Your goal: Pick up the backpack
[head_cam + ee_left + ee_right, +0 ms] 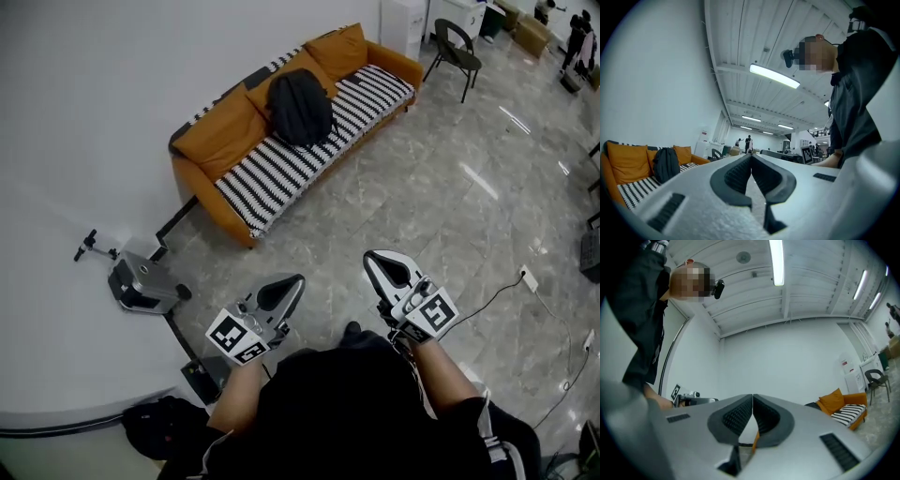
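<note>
A dark backpack (301, 106) stands upright on the orange sofa (211, 142), leaning on its back cushions; the left gripper view shows the backpack (665, 164) at the far left. My left gripper (296, 279) and my right gripper (371, 256) are held out over the floor, well short of the sofa. Both are shut with nothing between the jaws. In the left gripper view the left gripper (751, 156) shows its tips touching. The right gripper (753, 396) looks the same in its own view, where only the sofa's end (843, 407) shows at the right.
A striped cover (309, 150) lies over the sofa seat. A grey machine (142, 284) sits by the white wall to the left. A dark chair (457, 52) stands beyond the sofa. A cable (511, 291) runs over the tiled floor at the right. Another dark bag (159, 427) lies near my feet.
</note>
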Demonstrator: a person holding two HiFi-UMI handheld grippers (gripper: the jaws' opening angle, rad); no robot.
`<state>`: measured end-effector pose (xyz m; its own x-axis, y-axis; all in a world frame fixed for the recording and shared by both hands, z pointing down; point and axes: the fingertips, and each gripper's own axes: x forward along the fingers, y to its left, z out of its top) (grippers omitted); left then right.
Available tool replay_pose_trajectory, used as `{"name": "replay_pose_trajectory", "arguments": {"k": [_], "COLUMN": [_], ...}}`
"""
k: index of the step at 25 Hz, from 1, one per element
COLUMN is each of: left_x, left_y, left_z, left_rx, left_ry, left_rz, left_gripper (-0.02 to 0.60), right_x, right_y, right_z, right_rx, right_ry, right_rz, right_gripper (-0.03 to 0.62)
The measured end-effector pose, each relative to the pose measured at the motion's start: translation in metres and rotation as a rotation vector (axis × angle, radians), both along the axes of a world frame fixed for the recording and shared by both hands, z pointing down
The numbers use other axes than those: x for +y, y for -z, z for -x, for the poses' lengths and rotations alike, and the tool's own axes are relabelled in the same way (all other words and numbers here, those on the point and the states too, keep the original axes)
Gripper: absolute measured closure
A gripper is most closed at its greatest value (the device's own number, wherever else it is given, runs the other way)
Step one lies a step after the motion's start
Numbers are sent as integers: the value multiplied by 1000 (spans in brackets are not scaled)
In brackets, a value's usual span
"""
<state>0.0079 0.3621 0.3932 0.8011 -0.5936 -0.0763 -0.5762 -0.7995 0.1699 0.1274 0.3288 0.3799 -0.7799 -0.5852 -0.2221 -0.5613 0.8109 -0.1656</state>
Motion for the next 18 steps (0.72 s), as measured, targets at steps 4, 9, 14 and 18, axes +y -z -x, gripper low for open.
{"name": "replay_pose_trajectory", "arguments": {"k": [4,9,14,18], "left_x": [-15,-27,-35,-45], "left_y": [-2,-8,-10,-13], "left_z": [-13,-25,-35,-31], "left_rx": [-1,-9,-12,-4], "left_ry": [20,26,15,16], "left_rz": [11,25,30,34], "left_gripper": [560,560,560,560], "right_x": [-13,-23,-28,-36], "right_y": [0,-12,-20,-23], "right_z": [-9,-26,-34,-32], "right_rx": [-8,0,-6,-5], "right_ry": [30,23,21,27], "right_rz": [4,34,61,63], "right_gripper": [568,568,568,568]}}
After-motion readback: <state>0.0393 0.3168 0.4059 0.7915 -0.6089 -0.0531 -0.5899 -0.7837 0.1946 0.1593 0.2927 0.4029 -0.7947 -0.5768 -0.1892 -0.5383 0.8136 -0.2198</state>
